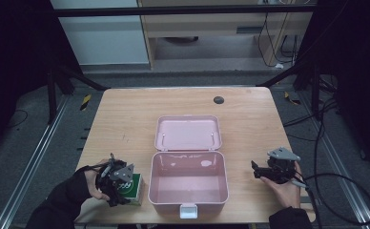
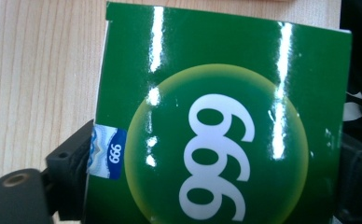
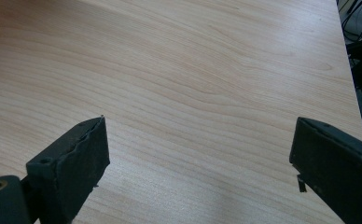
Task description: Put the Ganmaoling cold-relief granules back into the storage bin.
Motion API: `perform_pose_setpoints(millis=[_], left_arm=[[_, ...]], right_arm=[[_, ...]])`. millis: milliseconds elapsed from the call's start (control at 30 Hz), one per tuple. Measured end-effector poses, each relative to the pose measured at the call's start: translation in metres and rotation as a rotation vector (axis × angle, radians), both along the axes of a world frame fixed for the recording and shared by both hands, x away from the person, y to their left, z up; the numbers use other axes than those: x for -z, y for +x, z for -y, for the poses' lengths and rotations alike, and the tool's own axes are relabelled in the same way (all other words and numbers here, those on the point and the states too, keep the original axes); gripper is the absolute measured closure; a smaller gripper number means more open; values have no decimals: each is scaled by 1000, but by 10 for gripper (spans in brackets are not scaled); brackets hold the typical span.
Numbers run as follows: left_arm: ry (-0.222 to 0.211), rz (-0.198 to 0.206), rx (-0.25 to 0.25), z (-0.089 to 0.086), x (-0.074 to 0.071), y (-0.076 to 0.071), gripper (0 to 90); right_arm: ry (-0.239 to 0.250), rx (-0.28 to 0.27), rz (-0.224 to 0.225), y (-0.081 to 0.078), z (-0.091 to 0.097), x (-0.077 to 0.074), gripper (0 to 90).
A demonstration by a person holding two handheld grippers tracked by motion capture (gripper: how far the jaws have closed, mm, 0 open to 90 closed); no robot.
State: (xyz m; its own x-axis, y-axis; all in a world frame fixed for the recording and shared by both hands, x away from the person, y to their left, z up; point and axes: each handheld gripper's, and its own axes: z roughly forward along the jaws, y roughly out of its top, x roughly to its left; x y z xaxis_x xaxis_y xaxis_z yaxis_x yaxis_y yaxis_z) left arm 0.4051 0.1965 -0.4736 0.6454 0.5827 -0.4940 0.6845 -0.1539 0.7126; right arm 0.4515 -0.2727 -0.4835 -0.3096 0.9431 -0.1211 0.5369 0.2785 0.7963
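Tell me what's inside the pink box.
The open pink box holds nothing that can be seen: its pale floor is bare apart from light reflections. Its near wall hides a thin strip of the floor. The green carton stands outside it, on the table.

In front of me the pale wooden worktop (image 1: 126, 114) carries an open pink plastic box (image 1: 188, 183) at its middle near edge, lid (image 1: 188, 132) laid flat behind it, a green carton (image 1: 134, 188) just left of the box, and a small dark disc (image 1: 218, 99) toward the far edge.
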Motion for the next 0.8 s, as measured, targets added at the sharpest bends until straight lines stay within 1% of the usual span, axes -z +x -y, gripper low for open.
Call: perform_pose_setpoints(millis=[67,233,333,367,533,567,600,633,667,700,733,800], left_arm=[[-5,-7,-7,0,-1,-1,121],[2,-12,-9,-2,-3,-1,133],[34,-15,5,-5,-6,1,136],[34,-15,5,-5,-6,1,136],[57,-3,31,-10,-19,2,137],[47,6,26,-10,-22,2,138],[37,12,18,-10,-29,2,138],[37,12,18,-10,-29,2,138],[40,18,29,-12,-35,2,138],[40,18,29,-12,-35,2,138],[41,22,34,-13,-39,2,138],[46,38,43,-14,-45,2,138]], right_arm=[[2,-1,0,0,0,0,52],[1,-2,-2,0,0,0,53],[-2,-6,1,0,0,0,55],[-2,-6,1,0,0,0,55],[-1,-11,-5,0,-1,1,58],[-2,-11,-10,0,-1,1,58],[-6,-15,-14,1,-2,2,58],[-6,-15,-14,1,-2,2,58],[-6,-15,-14,1,-2,2,58],[-6,-15,-14,1,-2,2,58],[-5,-16,-12,1,-1,2,58],[-3,-14,-11,0,-1,1,58]])
